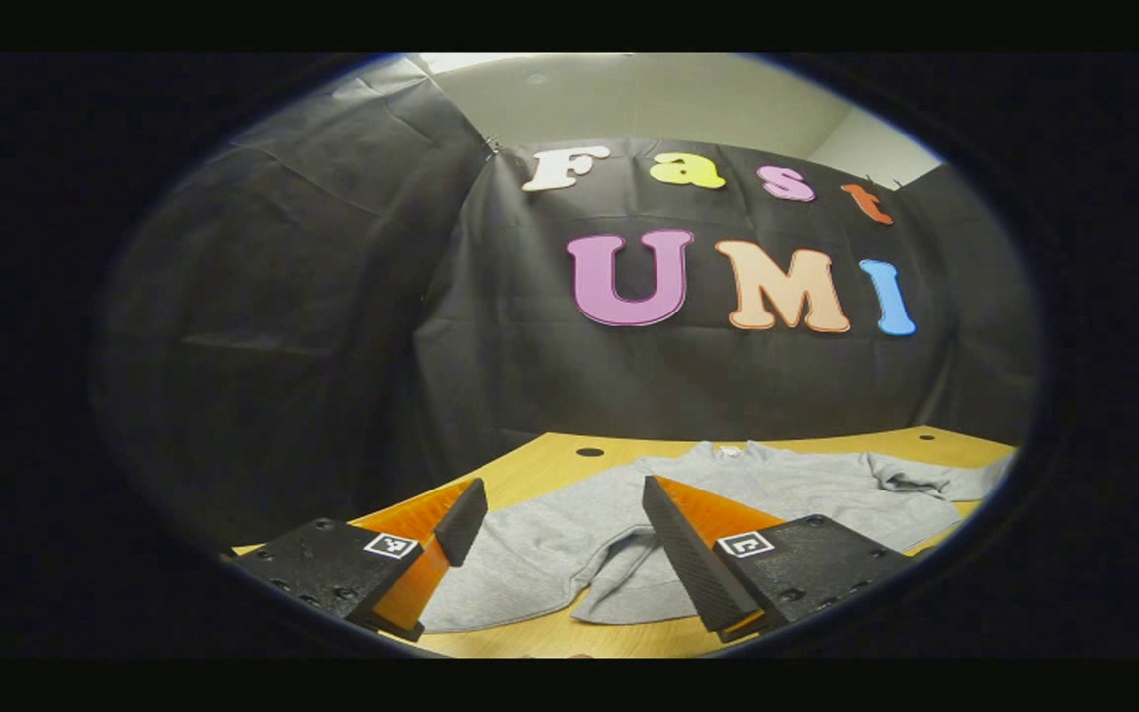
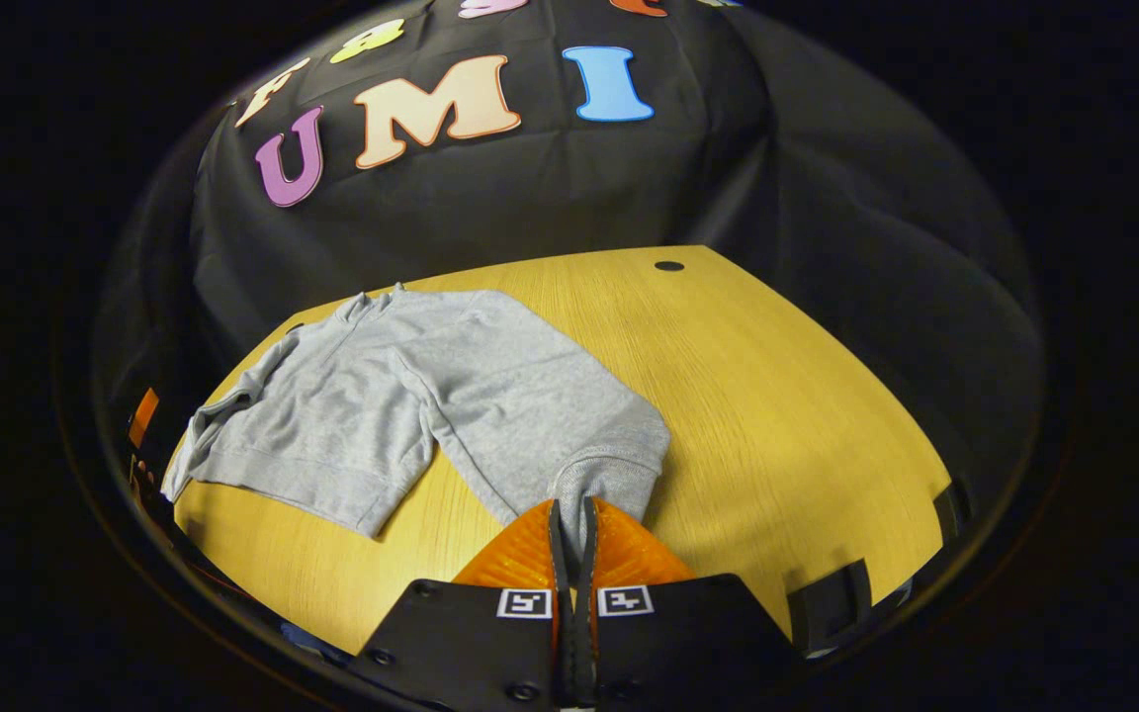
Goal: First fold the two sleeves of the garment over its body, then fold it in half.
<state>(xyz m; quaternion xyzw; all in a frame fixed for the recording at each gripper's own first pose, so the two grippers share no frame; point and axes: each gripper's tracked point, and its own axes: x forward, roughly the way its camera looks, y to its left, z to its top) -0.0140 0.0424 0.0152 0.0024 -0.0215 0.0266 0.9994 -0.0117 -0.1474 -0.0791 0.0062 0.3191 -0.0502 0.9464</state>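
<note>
A grey sweatshirt (image 2: 352,405) lies spread on the wooden table (image 2: 777,396), collar toward the back wall. In the right gripper view one long sleeve (image 2: 530,386) runs from the shoulder down to my right gripper (image 2: 572,514), which is shut on the sleeve's cuff (image 2: 594,475). The left gripper view has the sweatshirt (image 1: 728,485) lying low ahead, its near sleeve (image 1: 520,564) and hem between and below my fingers. My left gripper (image 1: 562,494) hangs open above that part and holds nothing.
The table (image 1: 550,465) has a small round hole near its back edge (image 1: 589,452), (image 2: 668,265). Bare wood stretches to the right of the garment in the right gripper view. Black cloth walls close in the booth behind and at the sides.
</note>
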